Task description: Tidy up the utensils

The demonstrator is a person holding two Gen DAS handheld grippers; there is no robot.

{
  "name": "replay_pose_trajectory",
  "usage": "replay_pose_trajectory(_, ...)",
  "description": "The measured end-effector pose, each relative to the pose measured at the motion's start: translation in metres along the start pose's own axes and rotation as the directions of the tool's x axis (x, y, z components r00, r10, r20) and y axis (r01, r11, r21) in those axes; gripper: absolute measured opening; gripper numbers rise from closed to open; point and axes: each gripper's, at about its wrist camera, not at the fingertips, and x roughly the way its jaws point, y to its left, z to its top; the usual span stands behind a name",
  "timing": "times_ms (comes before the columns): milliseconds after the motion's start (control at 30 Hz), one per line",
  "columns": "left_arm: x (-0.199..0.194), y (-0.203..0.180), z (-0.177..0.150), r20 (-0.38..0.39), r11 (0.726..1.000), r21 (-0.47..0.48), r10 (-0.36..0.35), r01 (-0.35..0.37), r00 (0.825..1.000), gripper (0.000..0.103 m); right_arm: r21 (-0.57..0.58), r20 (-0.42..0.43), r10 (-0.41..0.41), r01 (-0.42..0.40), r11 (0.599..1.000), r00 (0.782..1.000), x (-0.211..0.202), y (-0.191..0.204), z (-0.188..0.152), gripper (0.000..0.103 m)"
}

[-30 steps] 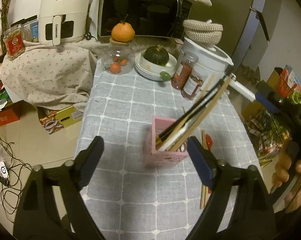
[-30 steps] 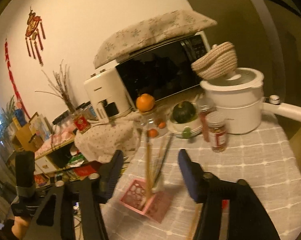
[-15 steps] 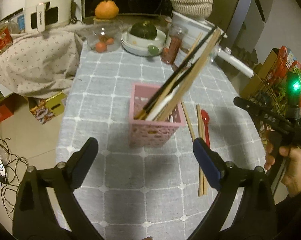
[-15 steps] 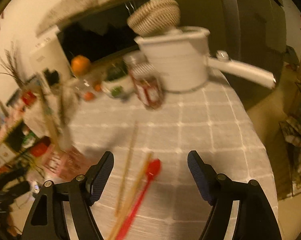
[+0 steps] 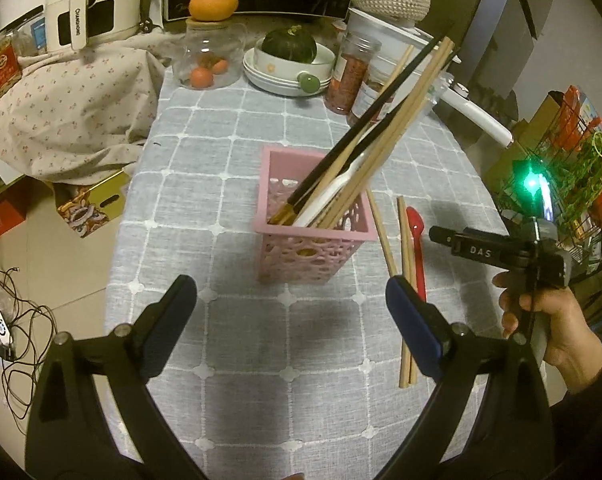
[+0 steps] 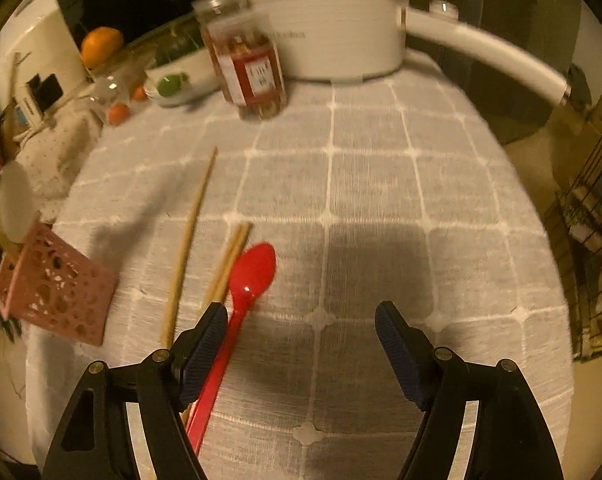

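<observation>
My left tongs (image 5: 287, 308) hang spread and empty above the bench (image 5: 229, 360). My right tongs (image 6: 299, 334) are spread too, gripping nothing, their left finger just beside the red spoon (image 6: 243, 292) lying flat on the cloth. A pair of wooden chopsticks (image 6: 231, 258) rests against the spoon, and a single chopstick (image 6: 189, 236) lies near them. Farther off, the pink holder (image 5: 315, 220) stands upright with chopsticks (image 5: 385, 128) leaning inside. Beyond it stands a spice jar (image 6: 247, 56).

Both grippers are black frames with triangular cut-outs and silver screws at the joints; the left gripper (image 5: 289, 304) and right gripper (image 6: 301, 332) carry blue finger pads. The right hand (image 5: 549, 320) is bare-skinned with a dark sleeve, its tool marked "DAS" under a green light.
</observation>
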Motion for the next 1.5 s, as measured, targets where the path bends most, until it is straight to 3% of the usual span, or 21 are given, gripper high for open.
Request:
replay_pose_trajectory(133,0.000,0.001,0.000,-0.003,1.000,-0.001,-0.003,0.003,1.000,0.095,0.042,-0.050,0.011,-0.009,0.999,0.999,0.014,-0.007,0.003,0.077)
replay_pose_trajectory(333,0.003,0.001,0.002,-0.029,1.000,-0.008,-0.028,0.028,0.999,0.095,-0.006,-0.046,-0.017,0.017,1.000,0.999,0.019,0.001,0.008,0.071)
replay_pose_trajectory(600,0.002,-0.002,-0.001,-0.047,0.998,0.002,-0.058,0.058,0.997,0.095,-0.015,-0.049,0.031,-0.031,0.999,0.998,0.023,0.012,0.015,0.054)
replay_pose_trajectory(833,0.000,-0.009,-0.003,-0.056,0.995,0.032,-0.090,0.092,0.994,0.094,-0.064,-0.084,-0.049,0.044,0.997,0.995,0.026,0.015,0.017,0.050)
replay_pose_trajectory(967,-0.001,-0.021,-0.008,-0.062,0.991,0.088,-0.090,0.096,0.994,0.090,-0.052,-0.093,-0.039,0.034,0.998,0.995,0.024,0.008,0.018,0.033)
replay_pose_trajectory(1000,0.000,-0.024,-0.009,-0.067,0.990,0.099,-0.094,0.100,0.993,0.088,-0.047,-0.100,-0.026,0.021,0.999,0.995,0.024,0.006,0.018,0.022)
replay_pose_trajectory(1167,0.004,-0.048,-0.021,-0.095,0.978,0.170,-0.107,0.122,0.990,0.072,-0.013,-0.128,0.030,-0.032,0.999,0.991,0.020,-0.009,0.016,0.005)
replay_pose_trajectory(1300,0.016,-0.077,-0.037,-0.139,0.963,0.211,-0.140,0.167,0.980,0.049,0.004,-0.146,0.048,-0.048,0.999,0.988,0.011,-0.021,0.008,0.002)
replay_pose_trajectory(1433,0.040,-0.103,-0.044,-0.183,0.954,0.255,-0.114,0.160,0.976,0.030,0.046,-0.144,0.067,-0.061,0.997,0.987,-0.002,-0.043,0.001,0.002)
replay_pose_trajectory(1500,0.052,-0.114,-0.041,-0.204,0.951,0.268,-0.102,0.156,0.974,0.016,0.055,-0.129,0.069,-0.062,0.997,0.989,-0.011,-0.056,-0.001,0.002)
